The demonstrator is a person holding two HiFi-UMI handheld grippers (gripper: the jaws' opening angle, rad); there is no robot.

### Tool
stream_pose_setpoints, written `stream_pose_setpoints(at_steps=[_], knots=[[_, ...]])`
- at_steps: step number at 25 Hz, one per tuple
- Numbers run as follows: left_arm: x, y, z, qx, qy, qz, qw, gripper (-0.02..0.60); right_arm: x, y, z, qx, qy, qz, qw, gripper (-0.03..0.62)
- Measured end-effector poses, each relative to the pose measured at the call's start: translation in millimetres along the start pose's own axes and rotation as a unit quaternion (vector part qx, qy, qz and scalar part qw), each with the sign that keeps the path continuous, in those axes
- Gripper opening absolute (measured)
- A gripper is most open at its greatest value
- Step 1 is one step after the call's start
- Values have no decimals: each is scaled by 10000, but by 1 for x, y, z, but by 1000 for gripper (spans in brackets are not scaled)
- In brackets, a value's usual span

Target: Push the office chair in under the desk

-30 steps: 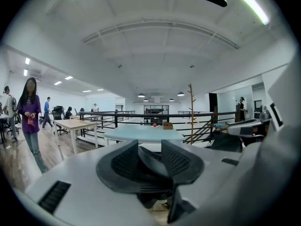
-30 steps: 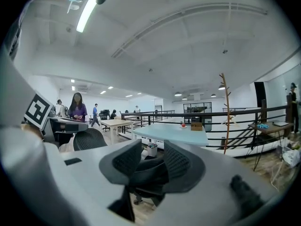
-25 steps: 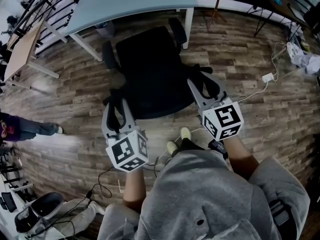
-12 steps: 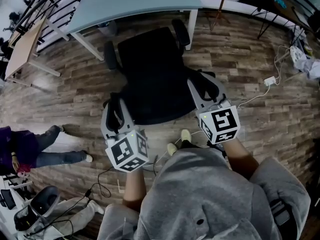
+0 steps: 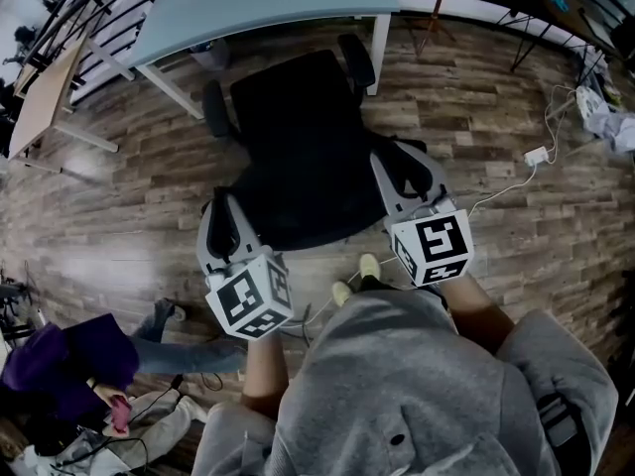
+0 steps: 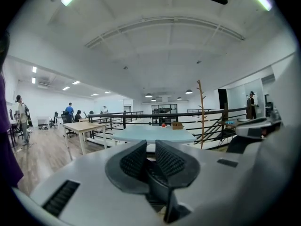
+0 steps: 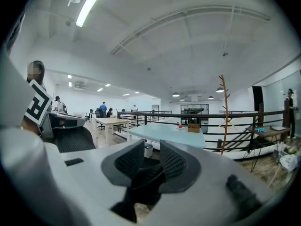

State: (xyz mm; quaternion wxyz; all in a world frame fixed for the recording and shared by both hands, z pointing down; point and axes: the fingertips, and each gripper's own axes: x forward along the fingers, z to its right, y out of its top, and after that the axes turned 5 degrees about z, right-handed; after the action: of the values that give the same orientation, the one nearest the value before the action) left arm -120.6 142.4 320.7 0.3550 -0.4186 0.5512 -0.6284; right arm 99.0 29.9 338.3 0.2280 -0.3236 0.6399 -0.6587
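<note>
Two tongs grip the chair (image 5: 298, 137) near the worktop (image 5: 260, 3).
Left tongs (image 5: 222, 209) and right tongs (image 5: 405, 163) have just been closing, each clenched on the chair's back edge.

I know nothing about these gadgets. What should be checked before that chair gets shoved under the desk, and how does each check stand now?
1. Left gripper on chair back: ok, its jaws have just been closing onto it.
2. Right gripper on chair back: ok, its jaws have just been closing onto it too.
3. Chair lined up with desk: ok.
4. Room under desk: cannot tell, top hides it.
5. Cable away from wheels: cannot tell, wheels hidden.
6. Bystander out of path: ok.
</note>
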Motion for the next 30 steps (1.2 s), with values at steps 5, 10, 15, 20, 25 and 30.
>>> stream_pose_setpoints(at_steps=[5, 10, 15, 20, 25, 30], knots=[[7, -2, 2, 31, -20, -59, 10000, 63, 8, -3, 3, -64, 55, -93, 9999, 109], [18, -1, 6, 75, -33, -107, 9999, 60, 17, -4, 10, -107, 95, -116, 9998, 109], [36, 2, 3, 146, 85, -110, 9998, 55, 34, 0, 14, -89, 148, -80, 9998, 107], [56, 6, 0, 56, 107, -81, 9999, 50, 55, 4, 20, -60, 251, -12, 9997, 107], [72, 7, 1, 121, 287, -67, 9995, 44, 69, 4, 27, -96, 368, -37, 9993, 107], [87, 9, 1, 203, 375, -81, 9991, 41, 83, 6, 32, -90, 421, -34, 9991, 107]])
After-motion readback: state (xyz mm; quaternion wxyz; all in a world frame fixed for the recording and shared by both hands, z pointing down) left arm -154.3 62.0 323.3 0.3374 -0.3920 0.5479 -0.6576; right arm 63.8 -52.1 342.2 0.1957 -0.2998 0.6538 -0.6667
